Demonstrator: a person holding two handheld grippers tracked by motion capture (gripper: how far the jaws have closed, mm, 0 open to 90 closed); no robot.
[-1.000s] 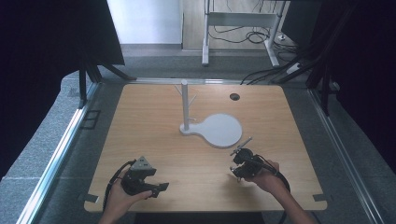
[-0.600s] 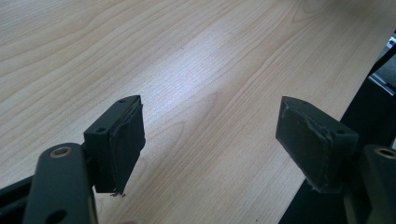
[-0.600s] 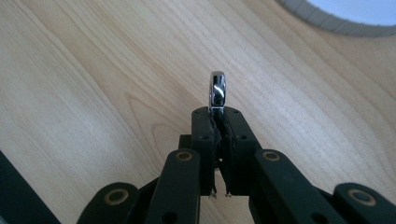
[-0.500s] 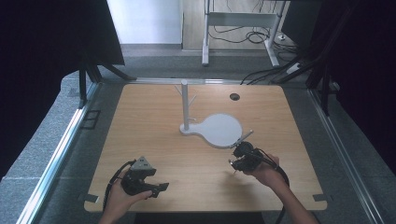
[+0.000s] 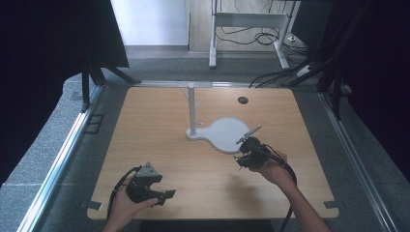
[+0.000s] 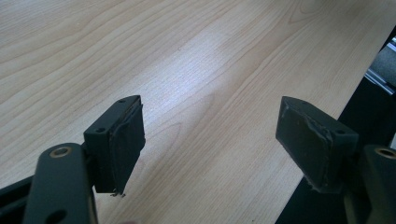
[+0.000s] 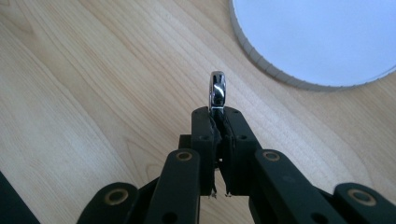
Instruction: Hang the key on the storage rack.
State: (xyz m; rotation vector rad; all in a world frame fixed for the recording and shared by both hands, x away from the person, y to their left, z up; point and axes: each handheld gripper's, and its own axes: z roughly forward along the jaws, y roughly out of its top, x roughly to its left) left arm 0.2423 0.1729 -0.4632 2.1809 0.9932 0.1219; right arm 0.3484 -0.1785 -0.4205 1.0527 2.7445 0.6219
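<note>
1. Pinching a thin shiny metal piece (image 7: 217, 91), the right gripper (image 5: 250, 153) is held clamped; the white stand base (image 5: 227, 135) lies just beyond, at eleven o'clock.
2. The left gripper (image 6: 210, 135) is spread wide, empty, well apart at seven o'clock.

A light wooden table (image 5: 159, 140) with visible grain carries a white stand (image 5: 223, 134). The stand's flat rounded base lies directly on the tabletop right of centre, and an upright post (image 5: 192, 107) with short pegs rises from its left end. A small dark round hole (image 5: 242, 100) sits in the tabletop toward the far right.
</note>
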